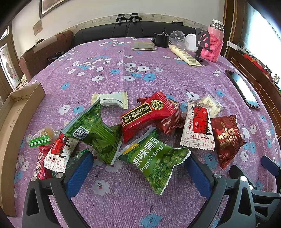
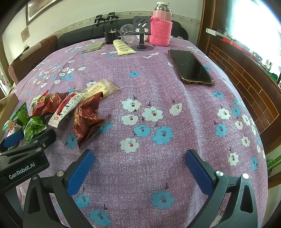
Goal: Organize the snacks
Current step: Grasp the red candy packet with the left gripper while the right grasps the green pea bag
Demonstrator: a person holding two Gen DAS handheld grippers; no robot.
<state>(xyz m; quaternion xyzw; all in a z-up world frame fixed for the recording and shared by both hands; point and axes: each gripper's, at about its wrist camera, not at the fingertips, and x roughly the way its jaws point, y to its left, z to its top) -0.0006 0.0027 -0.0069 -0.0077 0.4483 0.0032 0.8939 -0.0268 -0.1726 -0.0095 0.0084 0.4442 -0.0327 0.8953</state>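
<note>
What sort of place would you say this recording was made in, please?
Most likely a home living or dining room: a table under a purple floral tablecloth, a dark sofa against the wall behind it, and a framed picture hanging above.

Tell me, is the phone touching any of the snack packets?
Apart. The right wrist view shows the phone lying alone, with a wide stretch of bare flowered tablecloth between it and the nearest packet, the pale yellow one.
</note>
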